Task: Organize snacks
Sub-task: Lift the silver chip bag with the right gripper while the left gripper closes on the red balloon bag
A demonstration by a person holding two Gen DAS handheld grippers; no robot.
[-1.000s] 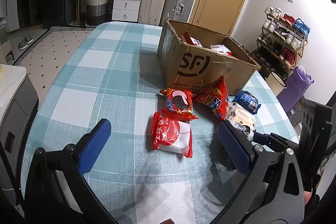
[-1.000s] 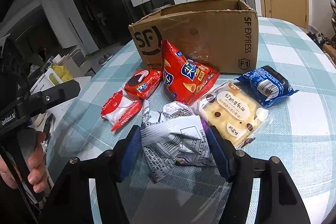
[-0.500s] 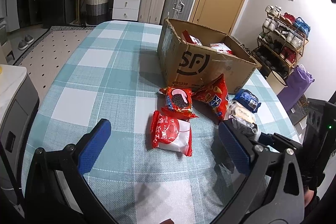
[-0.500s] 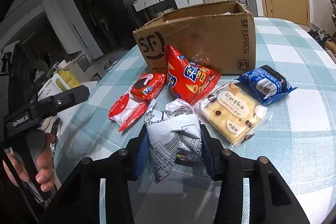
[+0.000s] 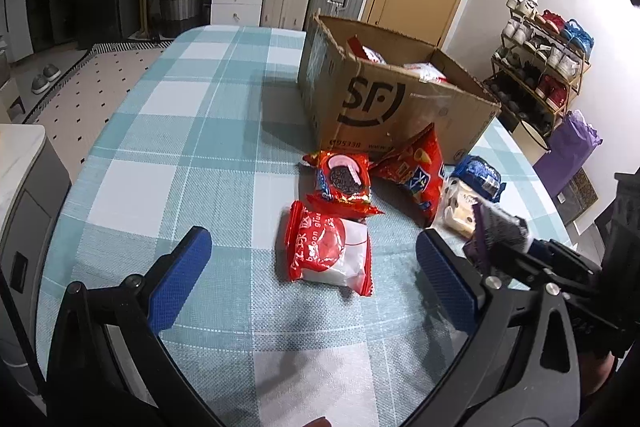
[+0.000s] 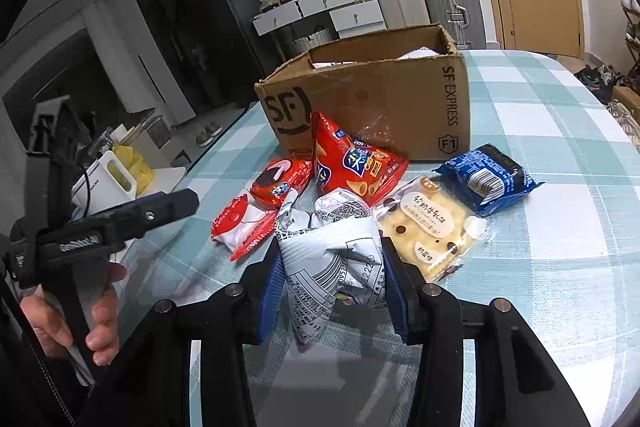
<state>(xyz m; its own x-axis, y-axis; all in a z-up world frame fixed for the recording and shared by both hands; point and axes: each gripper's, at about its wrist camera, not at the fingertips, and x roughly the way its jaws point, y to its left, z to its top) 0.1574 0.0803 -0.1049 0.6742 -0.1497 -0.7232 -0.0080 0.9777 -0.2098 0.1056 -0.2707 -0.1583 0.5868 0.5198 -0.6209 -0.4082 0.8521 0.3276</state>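
While the right tool [image 6: 332, 275] clenches a white printed snack bag [image 6: 332, 259] low in the frame's centre, just off the checked bench [image 6: 560, 227], the left tool [image 5: 308, 275] hangs released over a red-and-white packet [image 5: 328, 247]. The cardboard box [image 6: 380, 99] stands behind.

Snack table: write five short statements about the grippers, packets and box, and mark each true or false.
1. The right gripper is shut on the silver snack packet. True.
2. The left gripper holds the red-and-white packet. False: it is open, holding nothing.
3. The SF cardboard box is closed. False: it is open, with packets inside.
4. The blue packet lies on the table outside the box. True.
5. The red cookie packet is inside the box. False: it lies on the tablecloth.
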